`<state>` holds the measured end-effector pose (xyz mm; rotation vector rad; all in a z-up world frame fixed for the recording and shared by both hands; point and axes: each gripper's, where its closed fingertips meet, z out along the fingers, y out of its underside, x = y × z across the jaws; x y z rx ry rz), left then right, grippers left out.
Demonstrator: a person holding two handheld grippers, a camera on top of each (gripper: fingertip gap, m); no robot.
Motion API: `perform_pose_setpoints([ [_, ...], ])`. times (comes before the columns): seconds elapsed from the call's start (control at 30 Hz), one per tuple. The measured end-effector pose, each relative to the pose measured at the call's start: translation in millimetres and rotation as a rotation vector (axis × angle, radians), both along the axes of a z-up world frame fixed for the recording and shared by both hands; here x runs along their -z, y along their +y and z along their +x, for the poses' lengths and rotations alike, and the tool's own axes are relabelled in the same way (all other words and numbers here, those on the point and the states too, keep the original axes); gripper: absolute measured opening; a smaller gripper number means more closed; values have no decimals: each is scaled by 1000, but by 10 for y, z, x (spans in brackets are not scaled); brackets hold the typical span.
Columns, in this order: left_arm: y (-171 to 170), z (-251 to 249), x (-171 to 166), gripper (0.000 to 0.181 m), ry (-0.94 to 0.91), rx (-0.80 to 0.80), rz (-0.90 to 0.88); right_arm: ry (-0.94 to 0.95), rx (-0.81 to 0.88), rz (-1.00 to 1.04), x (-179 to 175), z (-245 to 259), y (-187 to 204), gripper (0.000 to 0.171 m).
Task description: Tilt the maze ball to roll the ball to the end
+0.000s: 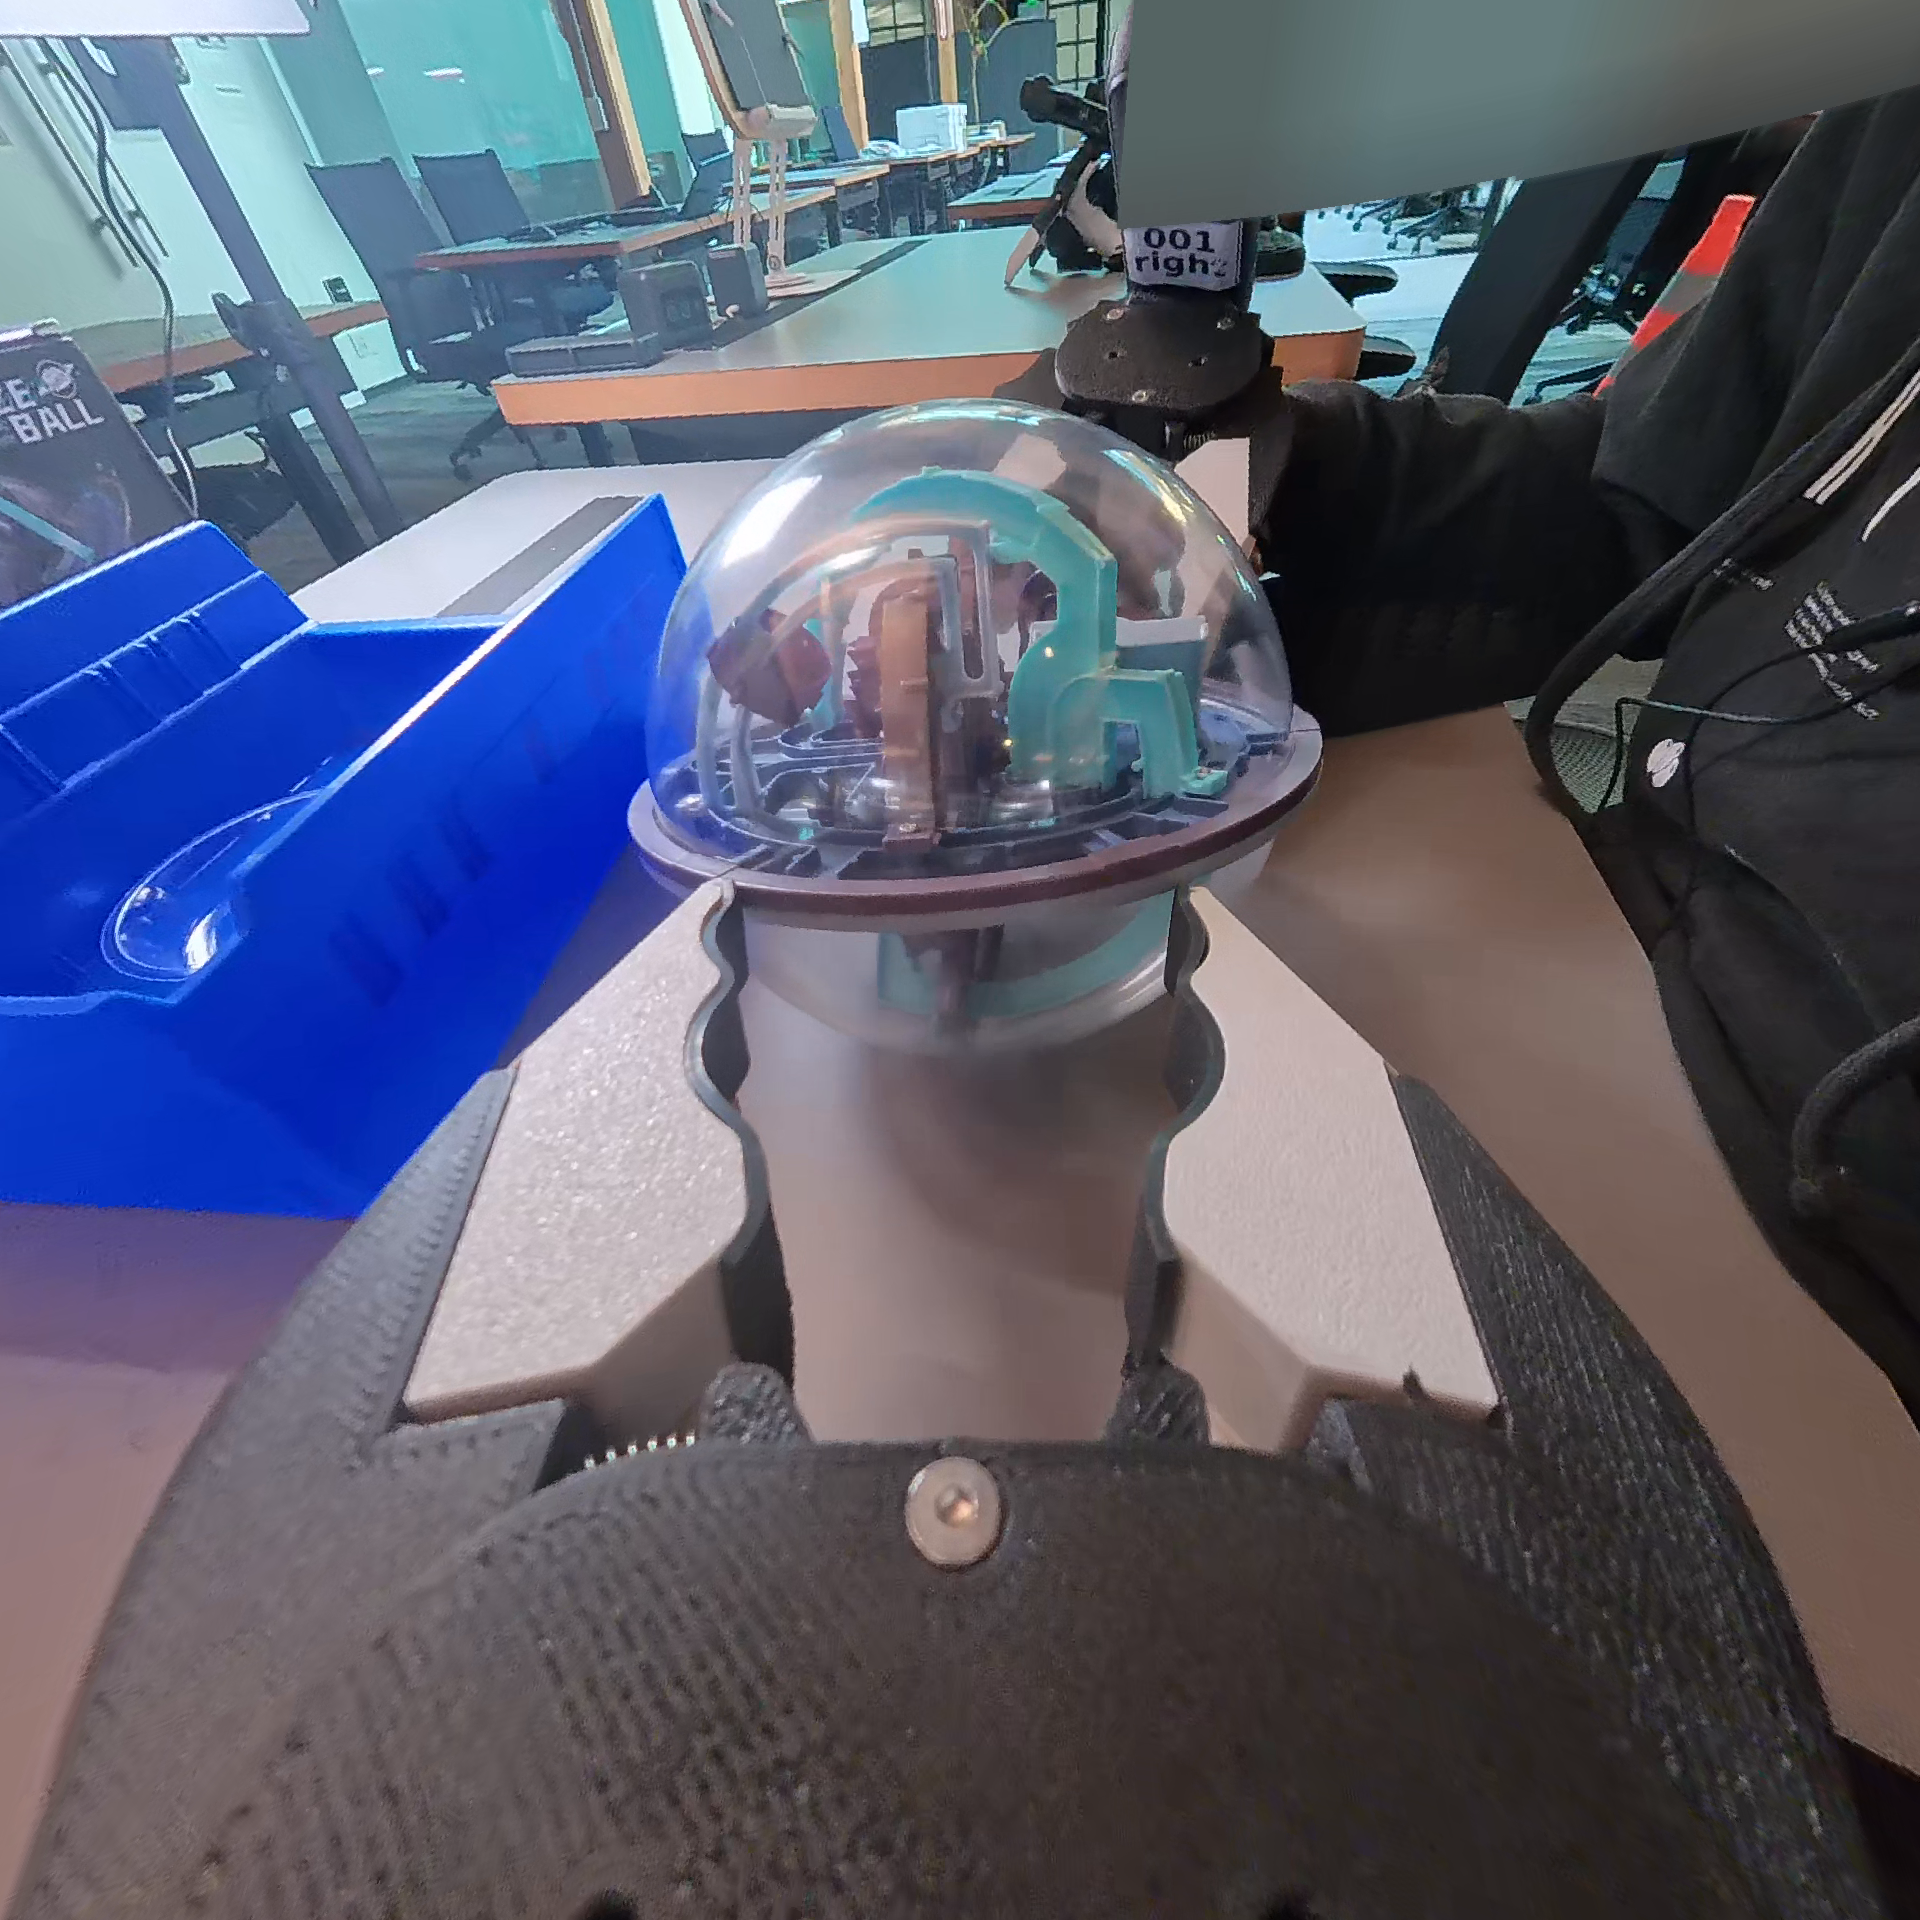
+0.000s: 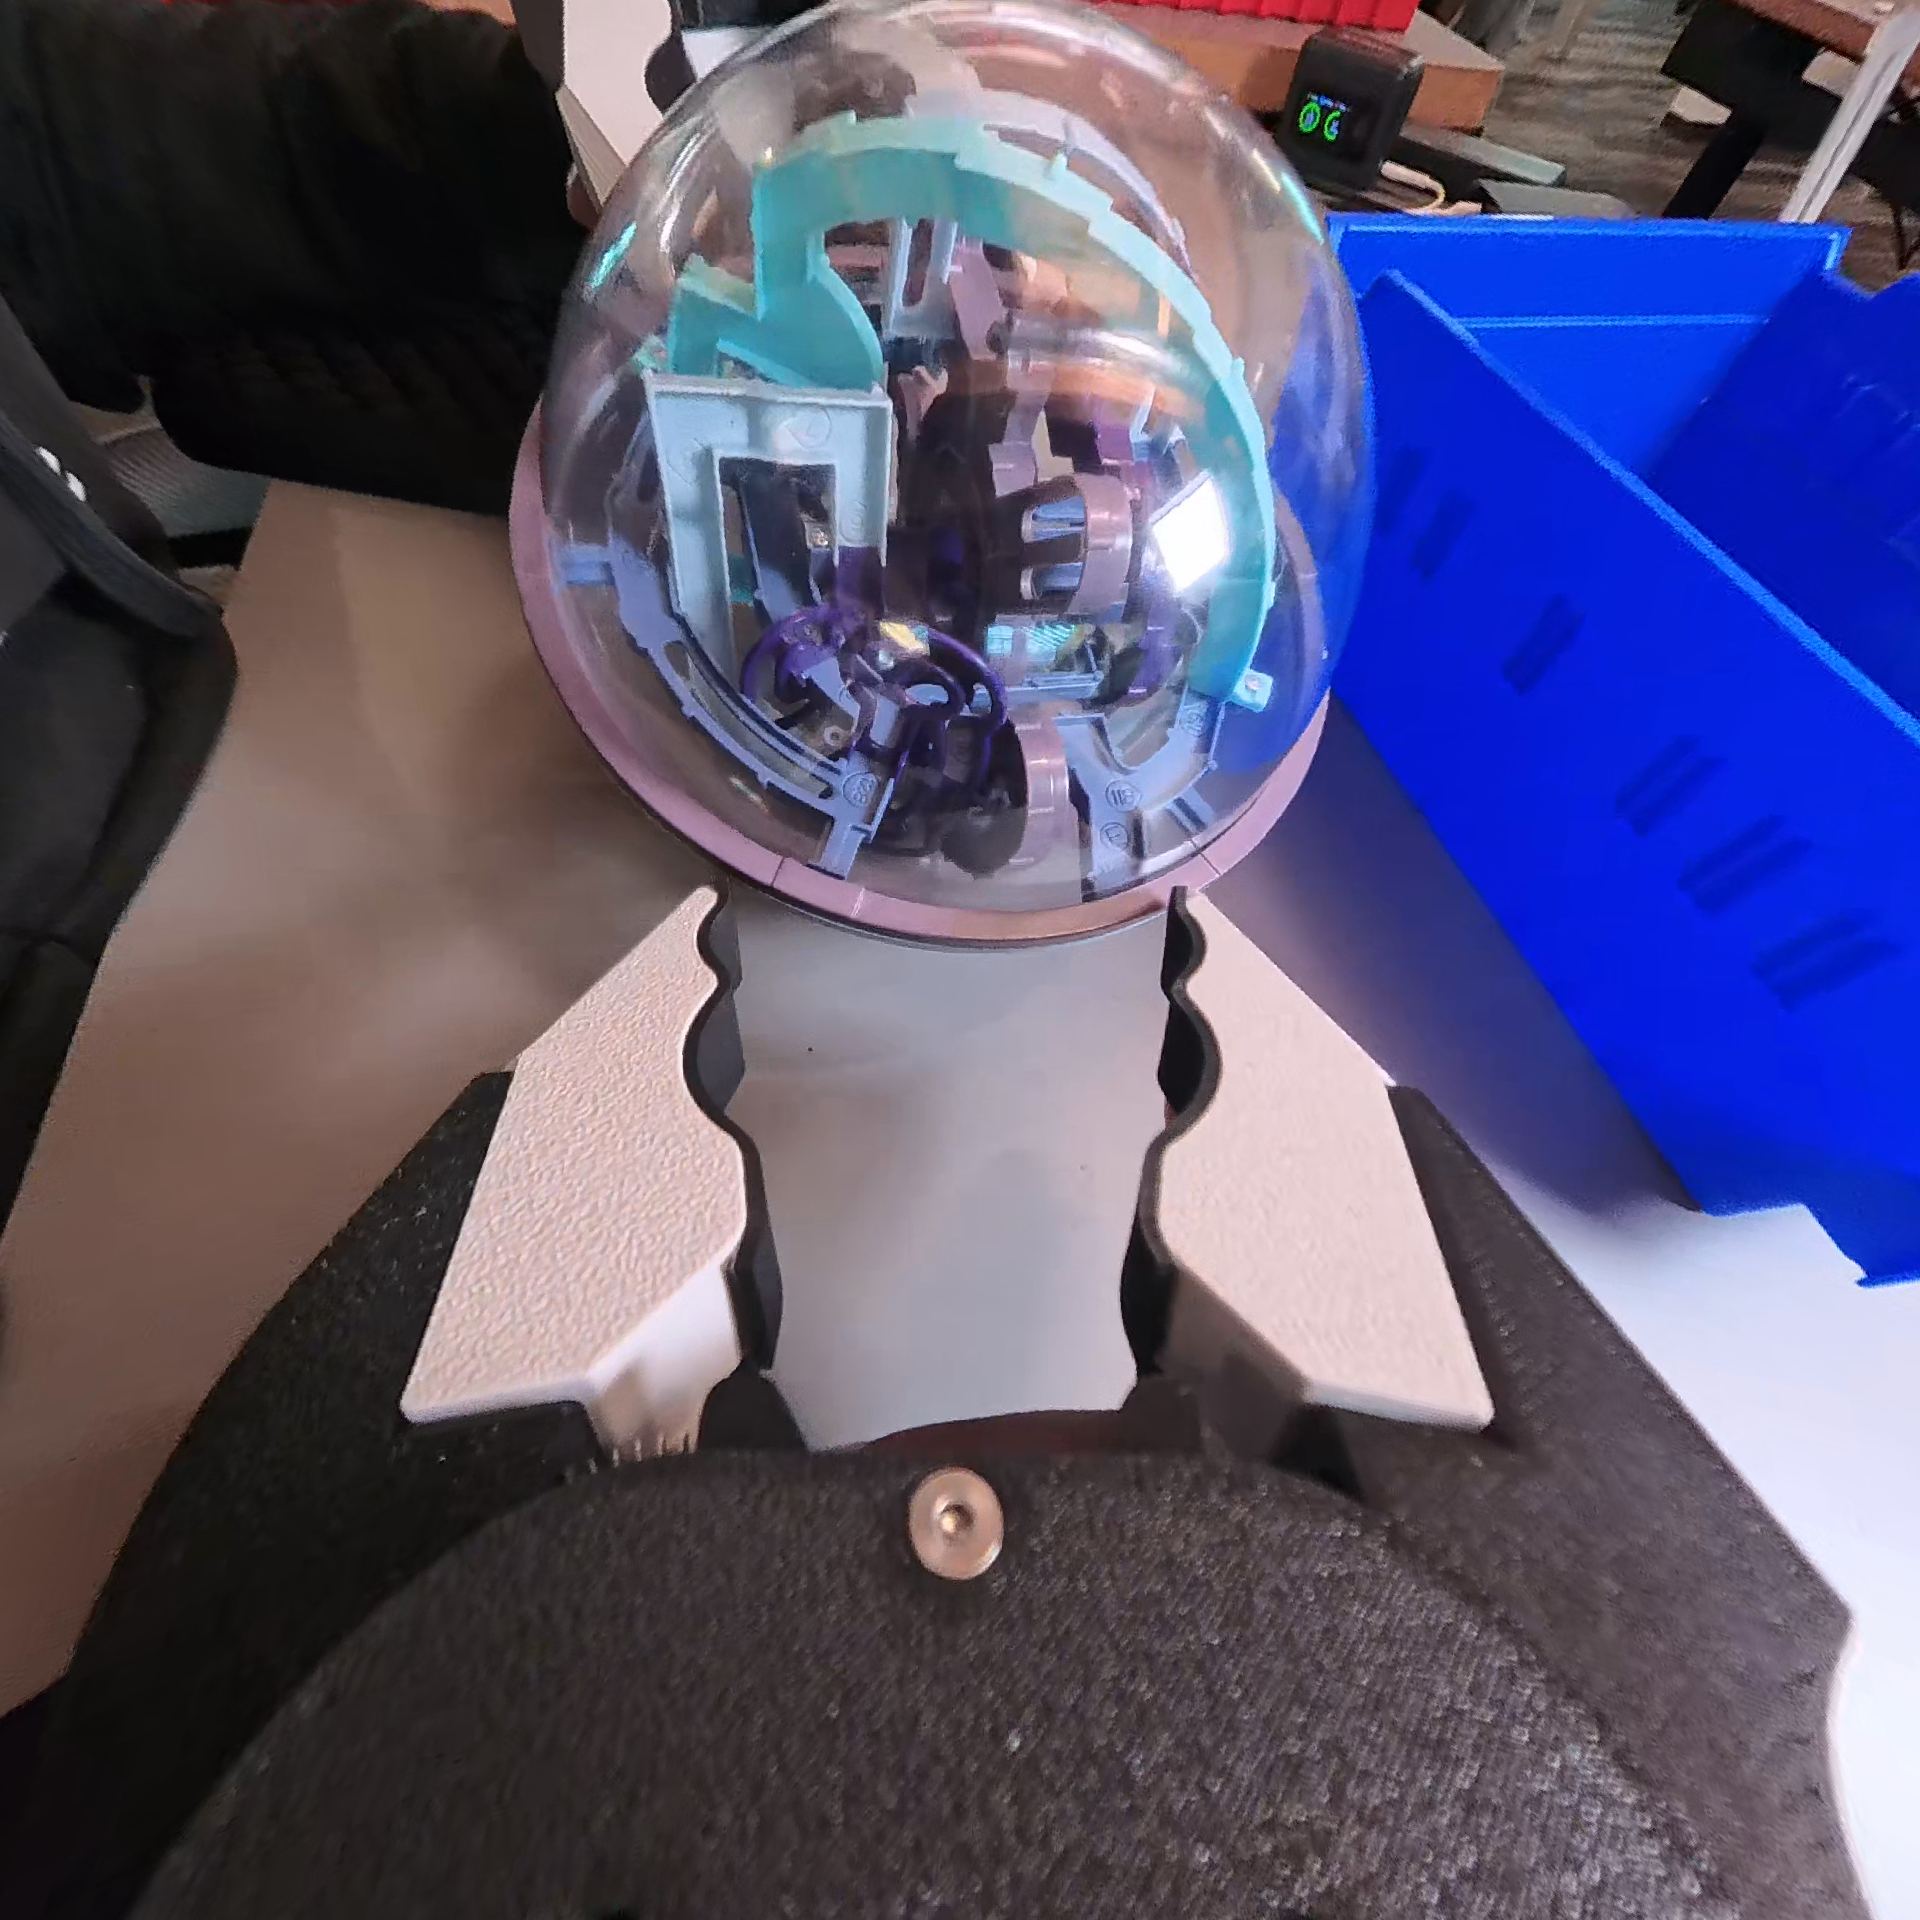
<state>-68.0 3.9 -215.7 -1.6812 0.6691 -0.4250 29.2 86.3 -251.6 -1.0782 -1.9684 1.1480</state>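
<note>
Smooth tan tabletop underlies a clear domed maze ball, seemingly pinched by left gripper and right gripper.

Bright, even indoor light; glare patches on the clear plastic maze dome ahead of the tongs; wide-angle bending and blur toward frame edges.

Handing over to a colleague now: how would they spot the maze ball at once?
Beside the blue bin on the tan table sits the maze ball. It is the only clear sphere, with teal tracks inside and a dark ring round its middle.
</note>
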Motion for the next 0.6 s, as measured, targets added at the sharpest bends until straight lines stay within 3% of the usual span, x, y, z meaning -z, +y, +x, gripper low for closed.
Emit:
perform_pose_setpoints([
  [0.6, -164, 43, -33, 66, -33, 73, -16, -30, -25, 29, 80, 21, -55, 86],
])
